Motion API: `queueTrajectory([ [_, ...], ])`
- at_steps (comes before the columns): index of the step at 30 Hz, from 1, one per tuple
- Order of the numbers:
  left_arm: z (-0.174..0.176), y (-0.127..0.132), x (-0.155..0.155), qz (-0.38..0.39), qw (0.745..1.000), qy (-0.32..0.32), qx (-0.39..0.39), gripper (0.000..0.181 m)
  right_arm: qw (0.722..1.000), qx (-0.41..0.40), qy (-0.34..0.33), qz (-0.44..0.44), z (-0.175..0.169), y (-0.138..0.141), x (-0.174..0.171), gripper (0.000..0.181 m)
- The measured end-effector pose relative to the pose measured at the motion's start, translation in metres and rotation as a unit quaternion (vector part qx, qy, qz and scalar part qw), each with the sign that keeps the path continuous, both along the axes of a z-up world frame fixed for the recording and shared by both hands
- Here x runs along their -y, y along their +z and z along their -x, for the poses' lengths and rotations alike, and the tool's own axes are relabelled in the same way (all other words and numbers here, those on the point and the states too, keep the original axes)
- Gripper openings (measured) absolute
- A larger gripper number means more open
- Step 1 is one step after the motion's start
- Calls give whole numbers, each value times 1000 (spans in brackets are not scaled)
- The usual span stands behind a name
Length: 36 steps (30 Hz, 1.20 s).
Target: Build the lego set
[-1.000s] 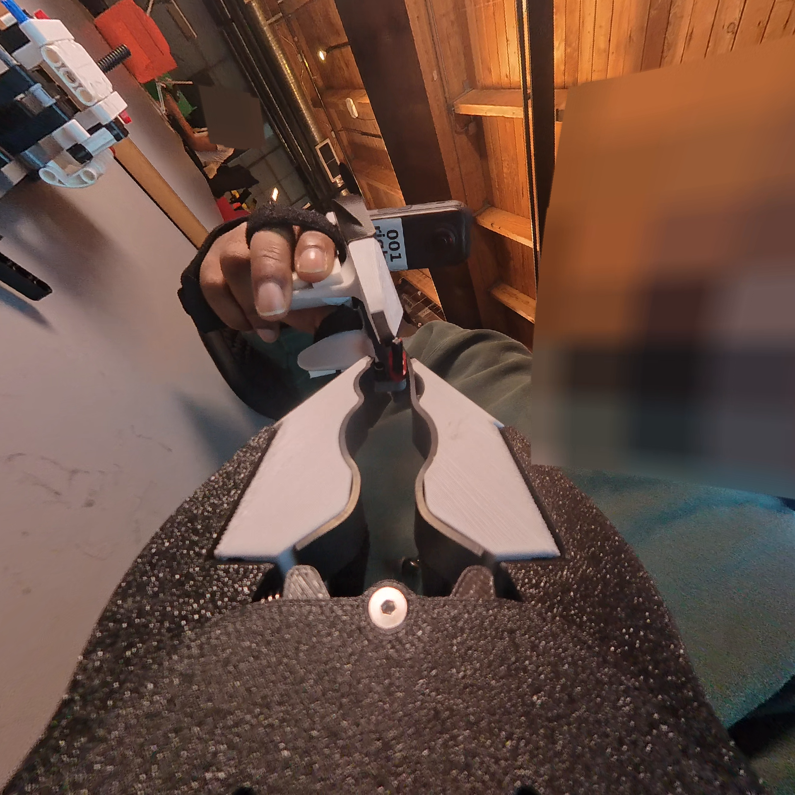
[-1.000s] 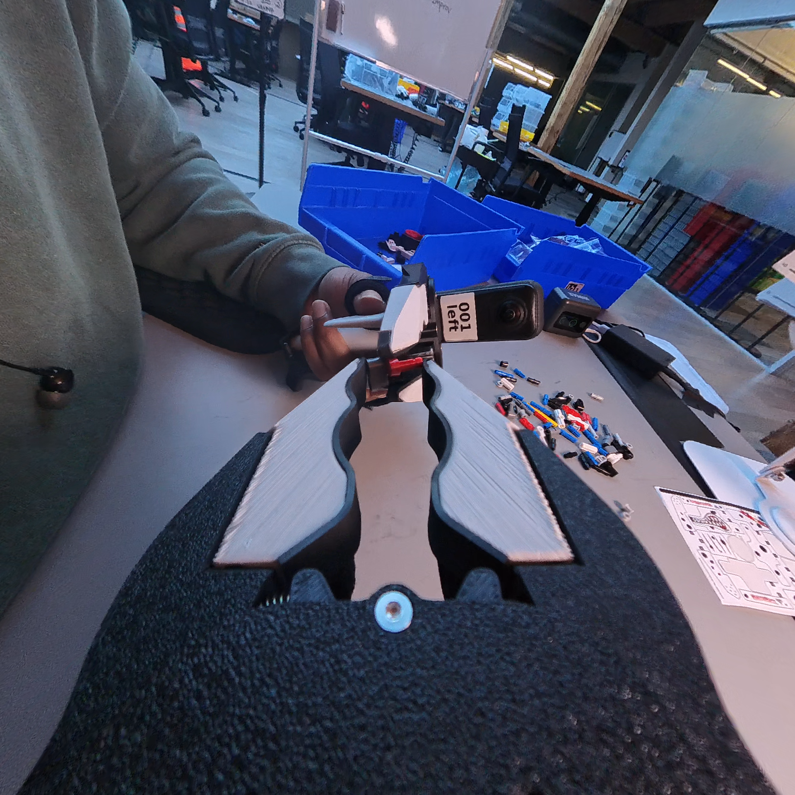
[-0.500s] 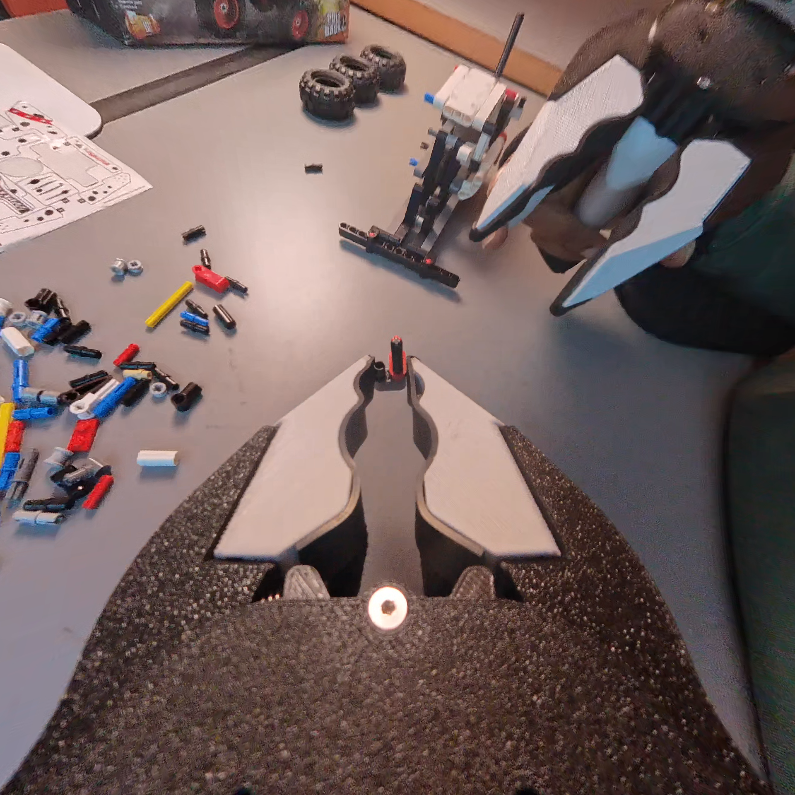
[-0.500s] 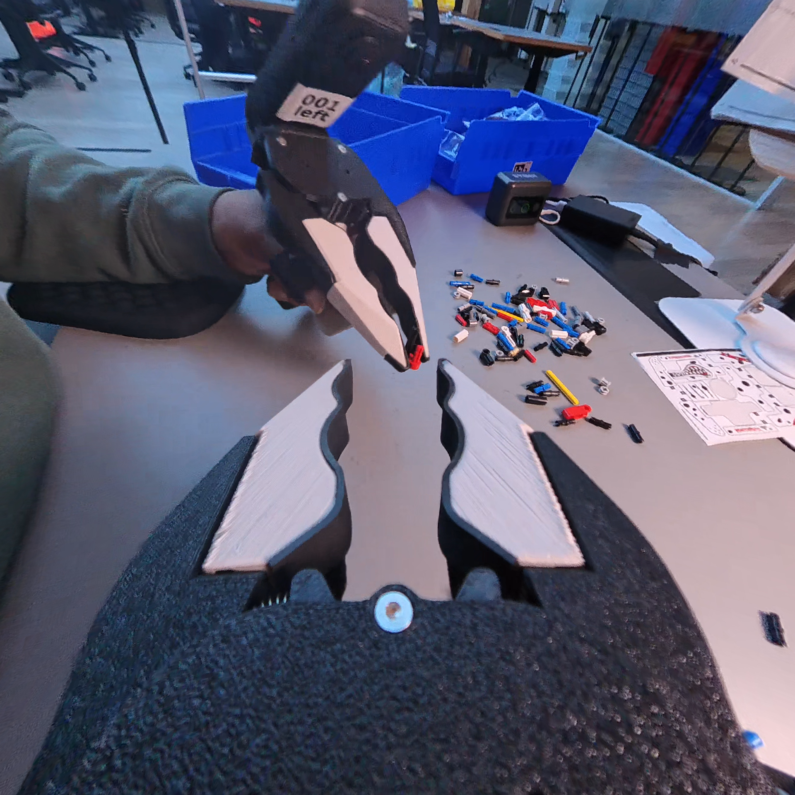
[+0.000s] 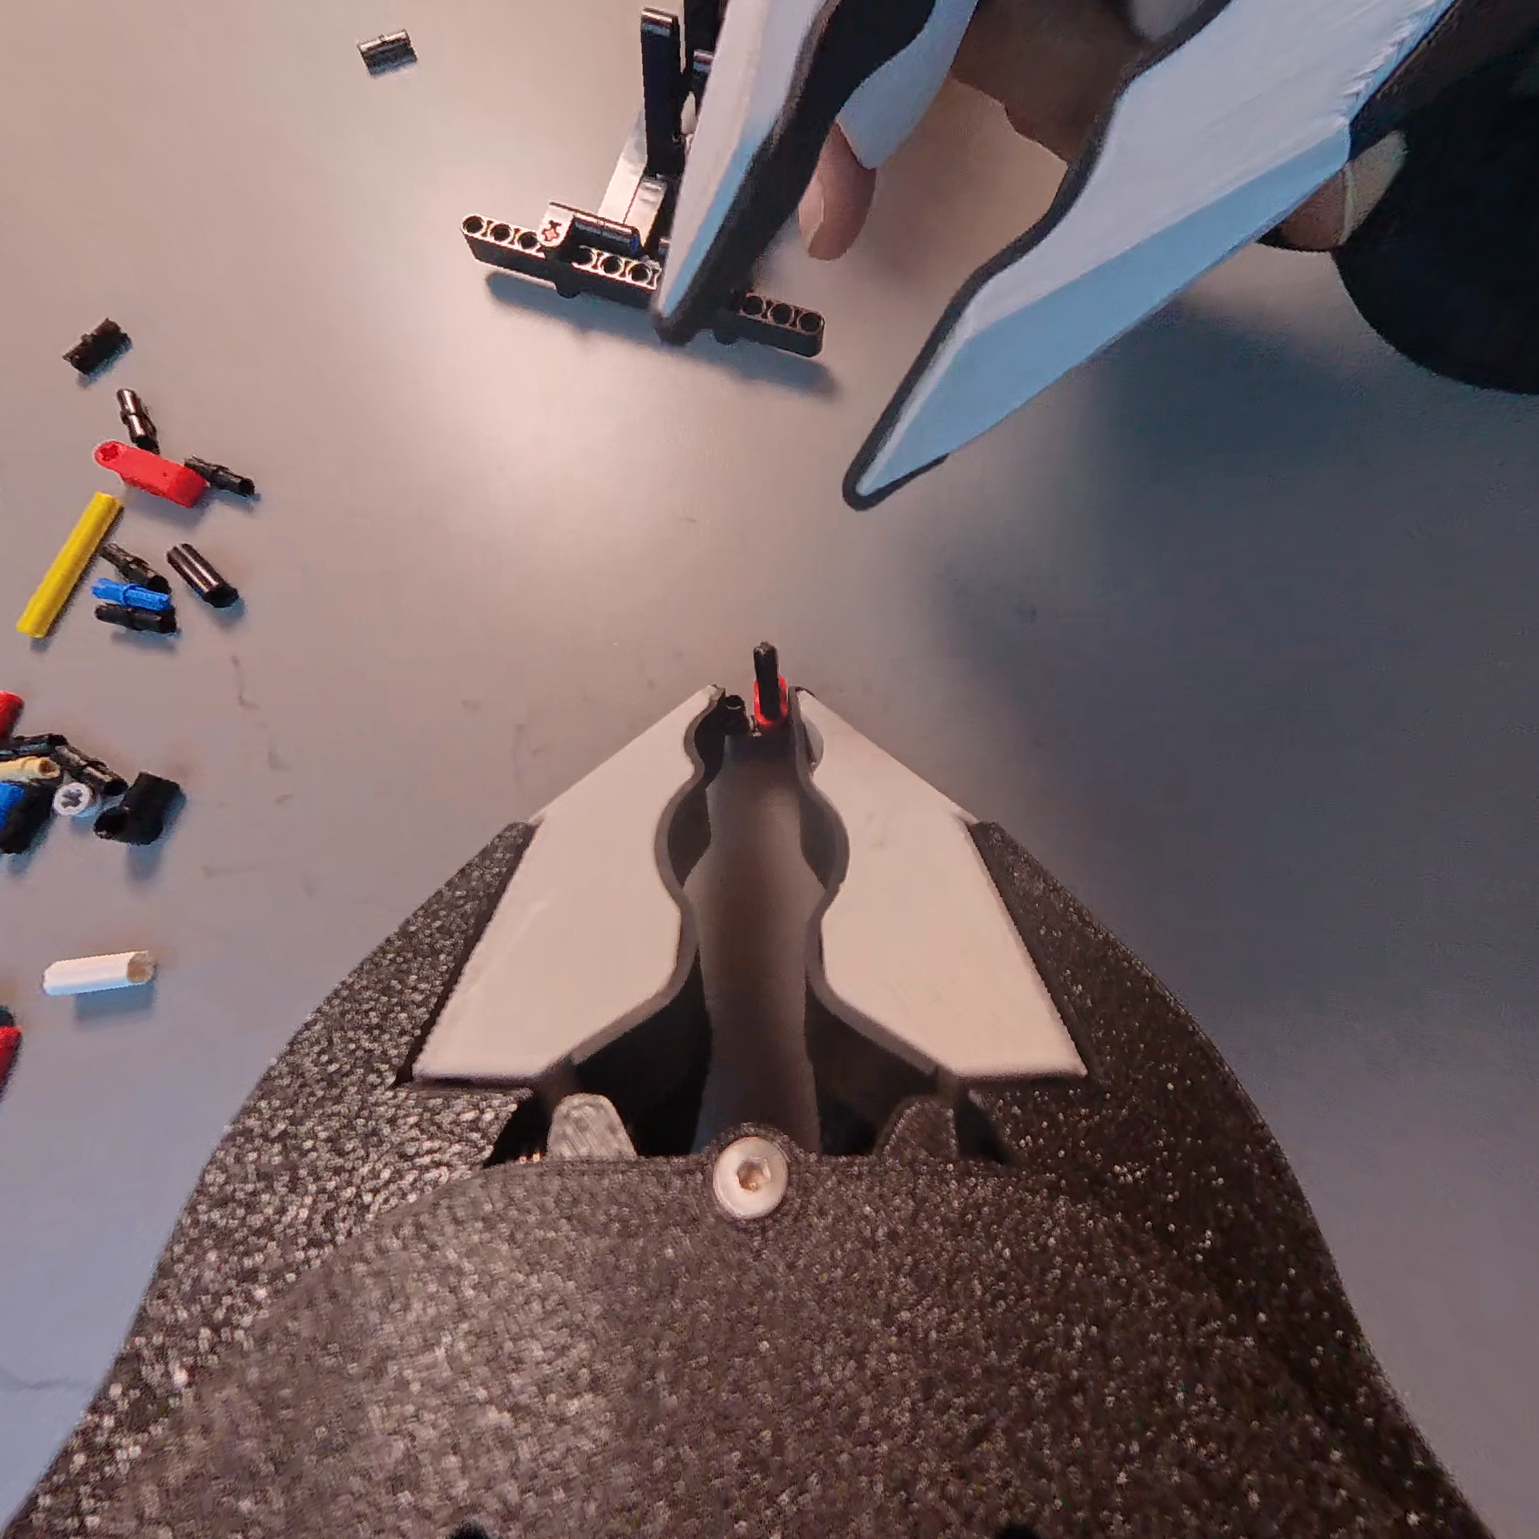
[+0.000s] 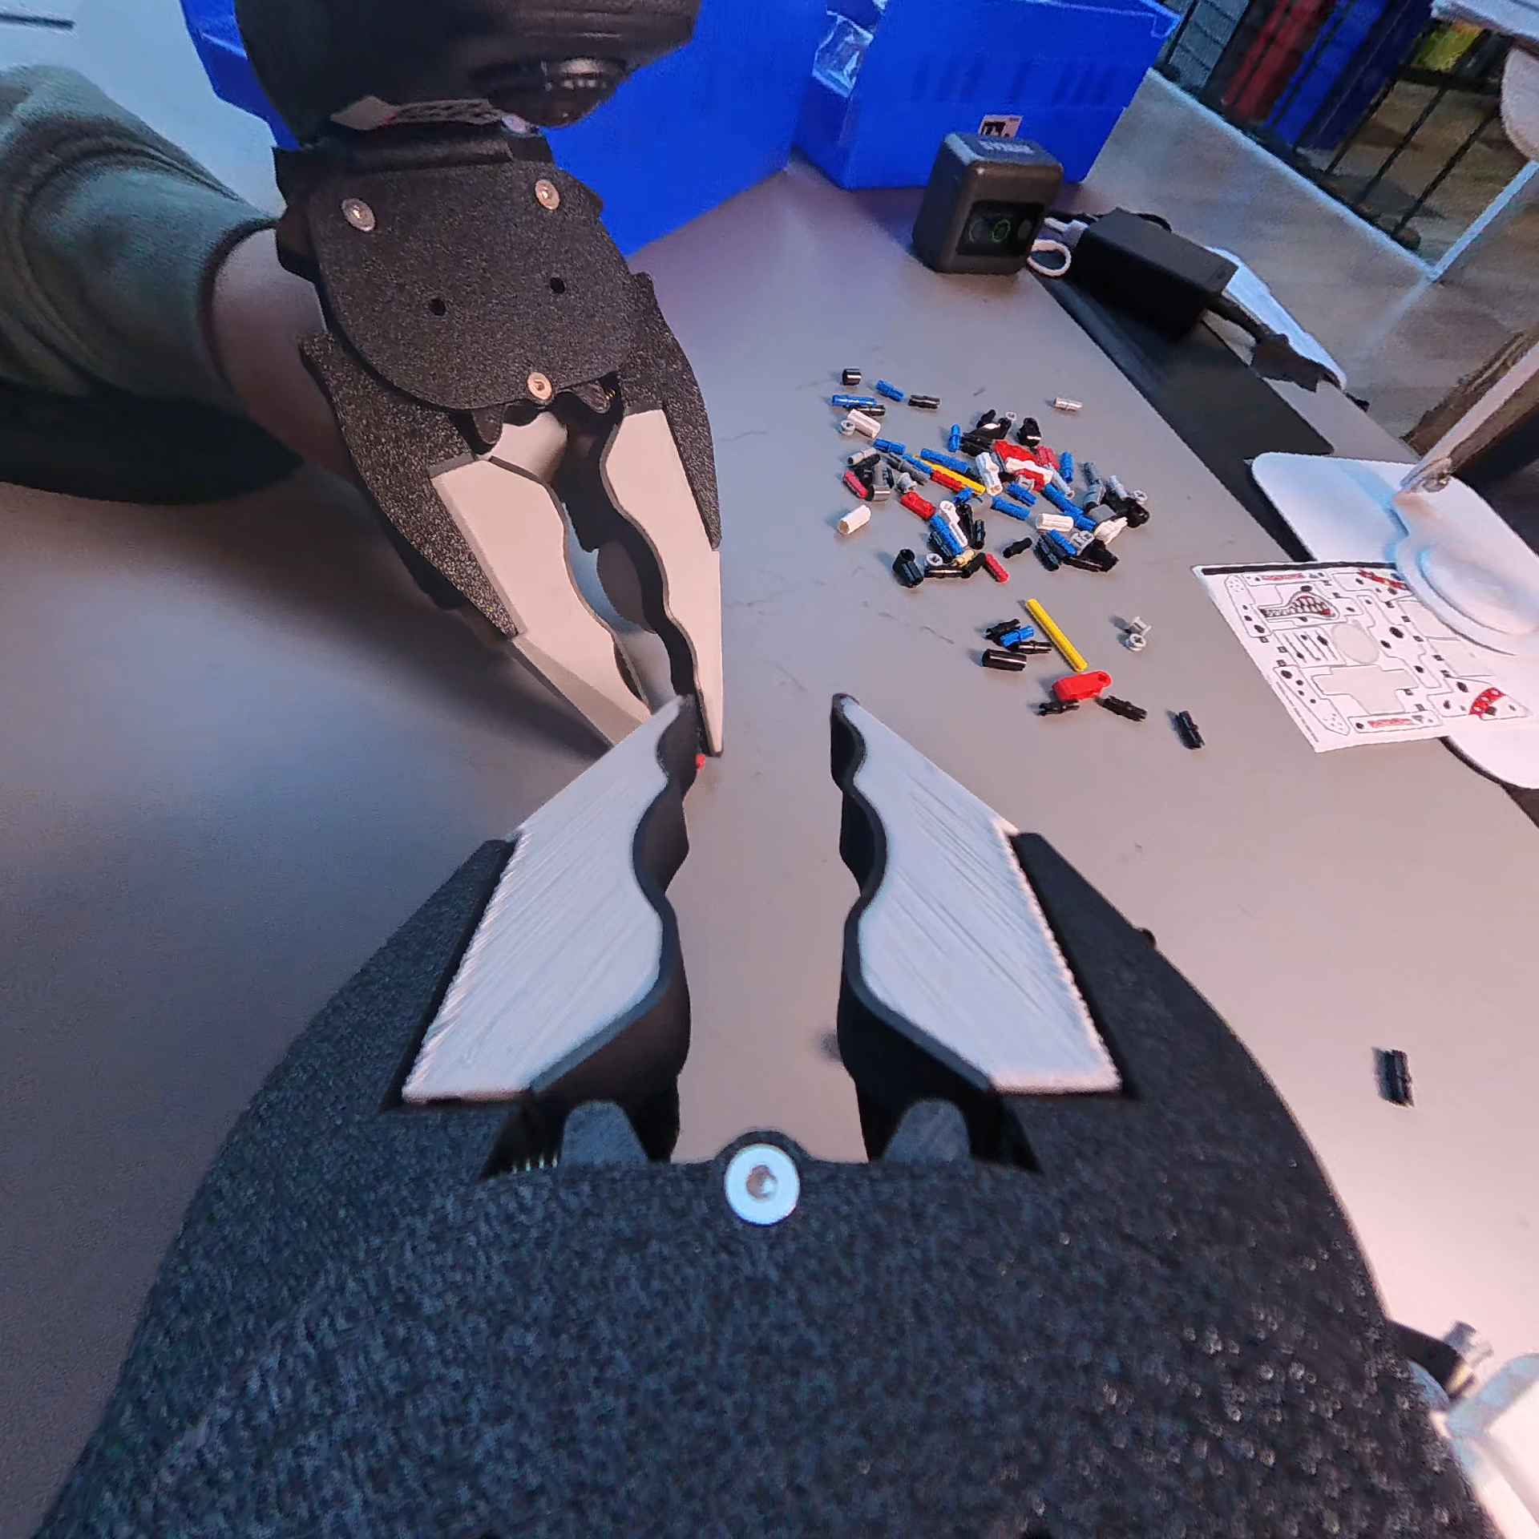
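The left tool (image 5: pixel 759 695) is nearly closed, its fingers pinched on a small red-and-black pin (image 5: pixel 766 689) held at the very tips, the black end poking out past them above the grey table (image 5: pixel 1166 749). The right tool (image 6: pixel 758 716) is spread wide w/ nothing between its fingers; in the right wrist view its left fingertip (image 6: pixel 674 724) is seen just beside the tips of the left tool – contact can't be judged. The partly built black lego frame (image 5: pixel 641 250) is seen in the left wrist view on the table ahead of the left tool, partly hidden behind one finger of the right tool, well apart from the pin. Loose lego pieces (image 6: pixel 991 491) are scattered on the table to the right – beside a printed sheet (image 6: pixel 1349 649)
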<state>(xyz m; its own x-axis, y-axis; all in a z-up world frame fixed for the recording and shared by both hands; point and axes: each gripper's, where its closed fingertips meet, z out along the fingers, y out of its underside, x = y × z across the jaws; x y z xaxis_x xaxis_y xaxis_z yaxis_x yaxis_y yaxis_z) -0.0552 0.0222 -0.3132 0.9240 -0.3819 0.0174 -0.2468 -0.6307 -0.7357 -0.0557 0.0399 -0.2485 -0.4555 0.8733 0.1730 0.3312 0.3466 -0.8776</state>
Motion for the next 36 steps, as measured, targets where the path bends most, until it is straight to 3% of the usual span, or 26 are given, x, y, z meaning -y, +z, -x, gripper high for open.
queueTrajectory([
  [11, -5, -2, 16, 28, 999, -36, 18, 33, 1000, 10, -14, -9, 0, -6, -14, 30],
  [16, -1, -2, 29, 30, 997, -74, 22, 29, 1000, 16, -20, -18, -2, -8, -21, 29],
  [26, -2, 1, 20, 1, 995, -96, 4, 24, 999, 27, -14, -15, -3, -12, -22, 29],
  [36, -3, 1, 31, 11, 993, -113, 13, 14, 999, 36, -17, -23, -7, -18, -32, 29],
])
